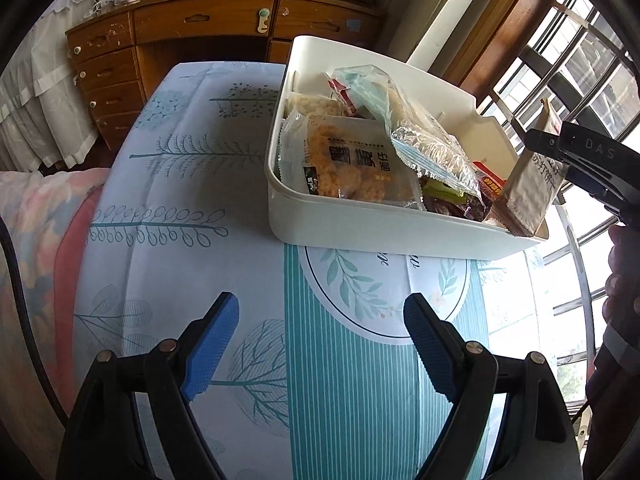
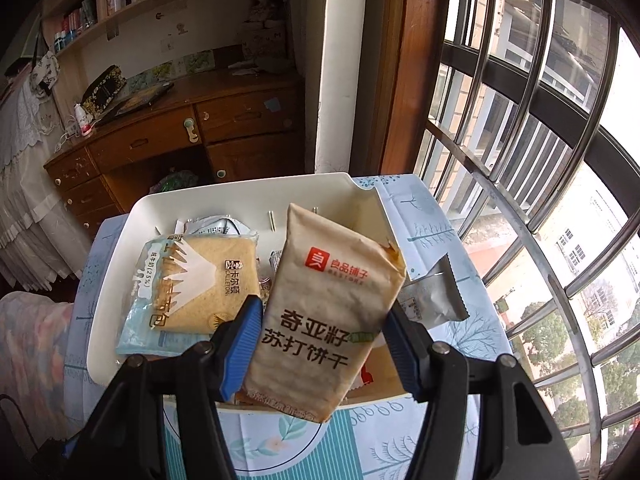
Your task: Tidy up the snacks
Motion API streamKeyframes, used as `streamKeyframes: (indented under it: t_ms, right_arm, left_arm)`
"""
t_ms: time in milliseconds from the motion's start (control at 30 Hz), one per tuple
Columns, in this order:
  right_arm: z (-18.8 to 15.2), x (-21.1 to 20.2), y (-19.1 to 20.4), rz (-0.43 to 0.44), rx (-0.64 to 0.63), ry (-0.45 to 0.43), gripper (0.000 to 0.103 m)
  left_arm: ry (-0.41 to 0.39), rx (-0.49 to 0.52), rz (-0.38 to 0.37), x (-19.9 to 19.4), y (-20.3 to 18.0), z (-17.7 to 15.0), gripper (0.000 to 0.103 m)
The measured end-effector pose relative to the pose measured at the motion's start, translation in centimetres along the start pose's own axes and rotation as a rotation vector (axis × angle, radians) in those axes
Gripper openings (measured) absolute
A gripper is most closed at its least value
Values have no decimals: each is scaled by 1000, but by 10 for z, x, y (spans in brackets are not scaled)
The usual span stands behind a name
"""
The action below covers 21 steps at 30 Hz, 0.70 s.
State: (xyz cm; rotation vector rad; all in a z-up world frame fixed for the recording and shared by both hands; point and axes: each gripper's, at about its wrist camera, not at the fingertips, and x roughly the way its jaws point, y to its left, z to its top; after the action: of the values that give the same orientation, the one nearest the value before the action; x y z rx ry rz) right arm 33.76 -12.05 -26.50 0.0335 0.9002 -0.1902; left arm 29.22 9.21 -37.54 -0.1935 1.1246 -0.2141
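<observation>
Right gripper [image 2: 324, 344] has the beige cracker packet [image 2: 328, 312] pinched between its jaws, over the near end of the white bin [image 2: 116, 248].

The packet sits tilted, its lower edge hanging past the bin's near rim. Inside, a bread pack [image 2: 192, 288] fills the left side. Left gripper [image 1: 320, 344] hangs over the leafy tablecloth [image 1: 180, 184] on the bench, jaws wide with nothing in them, just short of the bin's wall [image 1: 360, 232]. A silver wrapper [image 2: 432, 300] lies outside the bin's right edge.
</observation>
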Motion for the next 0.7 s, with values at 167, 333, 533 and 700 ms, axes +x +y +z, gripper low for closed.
streamKeyframes:
  t_ms: [167, 333, 533, 700]
  right_arm:
    - [-1, -7, 4, -10, 11, -2, 62]
    - [-5, -27, 9, -35, 26, -17, 79]
    - [-13, -65, 21, -14, 15, -5, 82]
    - [-30, -93, 24, 31, 4, 15, 86]
  left_arm:
    - [-30, 24, -9, -18, 8, 5, 84]
    - [-53, 43, -14, -46, 19, 10, 84]
    - [-78, 78, -29, -94, 19, 14, 84]
    - [-105, 74, -9, -125, 11, 7, 84]
